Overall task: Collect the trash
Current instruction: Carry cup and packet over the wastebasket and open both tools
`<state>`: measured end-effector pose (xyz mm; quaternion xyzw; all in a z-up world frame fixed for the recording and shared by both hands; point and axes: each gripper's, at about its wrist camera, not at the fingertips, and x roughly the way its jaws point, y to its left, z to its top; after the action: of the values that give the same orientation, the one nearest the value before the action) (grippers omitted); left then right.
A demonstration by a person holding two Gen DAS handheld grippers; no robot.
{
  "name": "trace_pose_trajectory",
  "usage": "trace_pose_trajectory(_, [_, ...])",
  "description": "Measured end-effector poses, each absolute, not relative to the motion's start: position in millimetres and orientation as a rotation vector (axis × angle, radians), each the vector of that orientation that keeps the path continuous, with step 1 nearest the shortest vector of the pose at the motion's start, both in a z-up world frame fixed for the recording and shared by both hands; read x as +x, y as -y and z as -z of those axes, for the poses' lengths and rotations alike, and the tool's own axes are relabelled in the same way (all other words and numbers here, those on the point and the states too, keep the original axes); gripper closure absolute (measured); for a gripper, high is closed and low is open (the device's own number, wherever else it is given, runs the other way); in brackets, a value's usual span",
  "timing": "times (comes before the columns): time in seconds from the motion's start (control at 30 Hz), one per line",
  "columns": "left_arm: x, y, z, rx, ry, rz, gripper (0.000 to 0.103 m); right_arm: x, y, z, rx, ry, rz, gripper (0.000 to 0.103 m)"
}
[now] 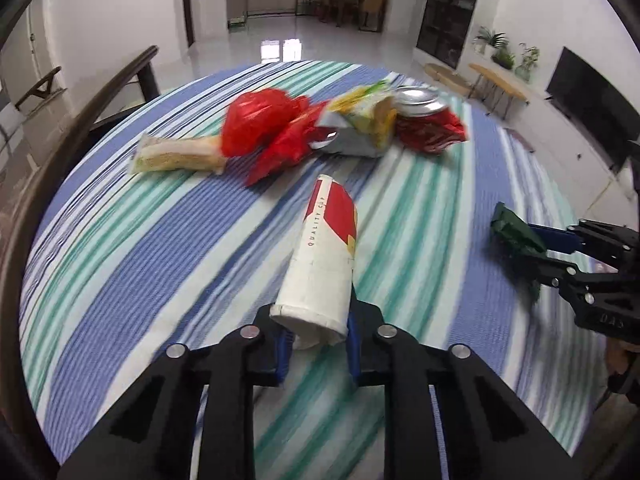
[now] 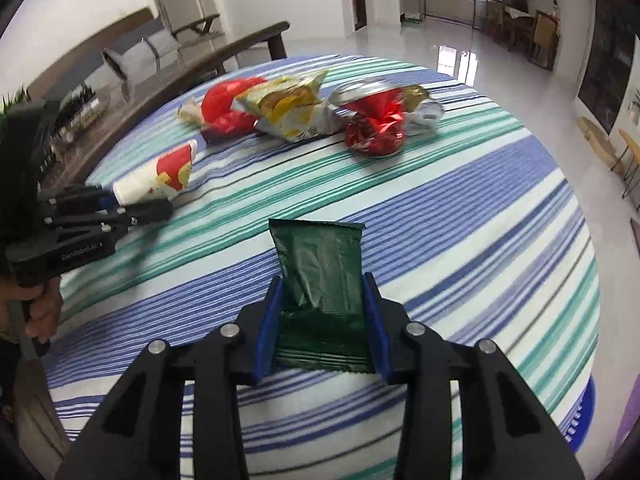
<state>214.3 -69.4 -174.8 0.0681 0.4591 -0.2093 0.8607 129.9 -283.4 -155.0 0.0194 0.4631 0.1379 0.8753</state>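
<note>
Black linkage arms and blue pads fill the bottom of both wrist views. From the left wrist, the left hand-held gripper point(image 1: 316, 334) is clenched on the white rim end of a paper cup point(image 1: 324, 256), which is red and white and points away over the striped cloth of the worktop point(image 1: 120, 264). From the right wrist, the right hand-held gripper point(image 2: 324, 320) is clenched on a dark green wrapper point(image 2: 320, 276), its blue pads pressing both side edges while the upper sealed edge sticks out ahead.

Each hand-held gripper shows in the other's view: the right one at the right edge holding the green wrapper, the left one at the left edge holding the cup, with a person's hand point(image 2: 44, 312) on its grip.

Further across the worktop lies a loose row of trash: a long clear packet of something pale point(image 1: 180, 154), a crumpled red plastic bag point(image 1: 264, 128), a yellow and silver snack bag point(image 1: 360, 124), and a squashed red can point(image 1: 424, 120) with a silver top. The red bag overlaps the packet's end and touches the snack bag; the can sits just beside the snack bag.

A dark wooden chair back point(image 1: 104, 88) curves along the worktop's left edge.
</note>
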Motion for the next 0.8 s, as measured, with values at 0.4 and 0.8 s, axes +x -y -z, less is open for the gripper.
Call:
trace_pose_trajectory(0.4, [131, 270, 134, 0.195, -0.959, 0.891, 0.084, 41, 505, 124, 0.227, -0.931, 0.058, 0.065])
trace_pose_trajectory(0.8, [92, 498, 196, 0.27, -1.077, 1.04, 0.081, -21, 667, 173, 0.429, -0.957, 0.309, 0.065])
